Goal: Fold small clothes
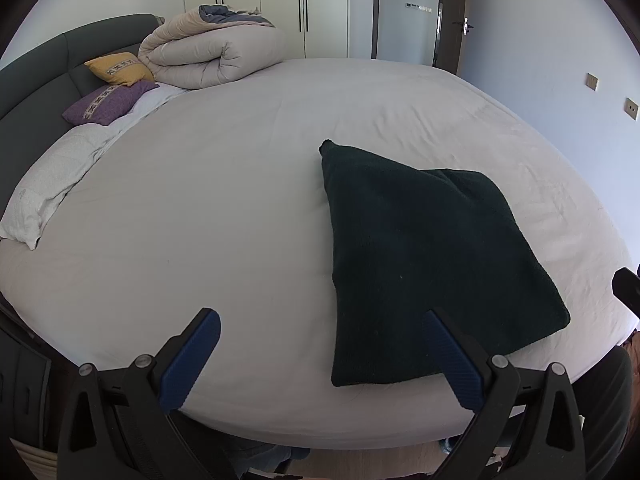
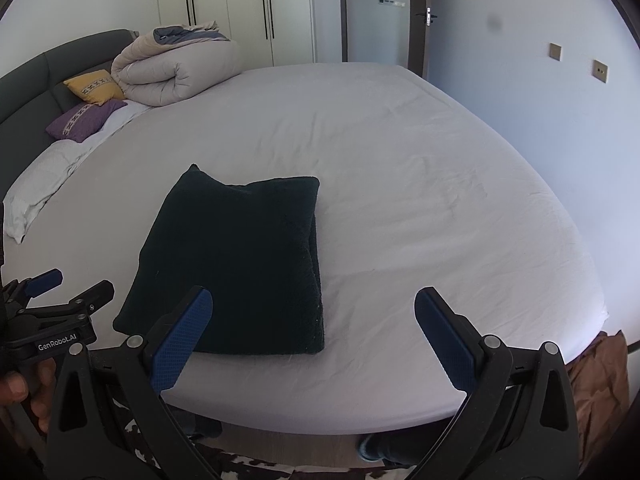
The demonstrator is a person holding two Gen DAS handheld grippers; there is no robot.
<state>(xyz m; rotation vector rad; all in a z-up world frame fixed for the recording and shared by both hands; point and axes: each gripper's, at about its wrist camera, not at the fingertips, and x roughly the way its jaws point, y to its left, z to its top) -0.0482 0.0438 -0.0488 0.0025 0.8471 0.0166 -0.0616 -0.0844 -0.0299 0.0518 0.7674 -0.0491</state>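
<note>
A folded dark green fleece garment (image 2: 240,264) lies flat on the grey bed sheet (image 2: 420,200), near the bed's front edge, its thick folded layers showing along its right side. The left gripper (image 1: 320,354) hovers over the front edge with fingers spread wide, holding nothing, one blue pad (image 1: 450,364) in front of the garment's near left corner. The right gripper (image 2: 312,332) is likewise spread and empty, just right of the garment. At the headboard end sit a rolled beige duvet (image 1: 208,54), a yellow cushion (image 1: 120,67), a purple cushion (image 1: 108,103) and a white pillow (image 1: 56,176).
</note>
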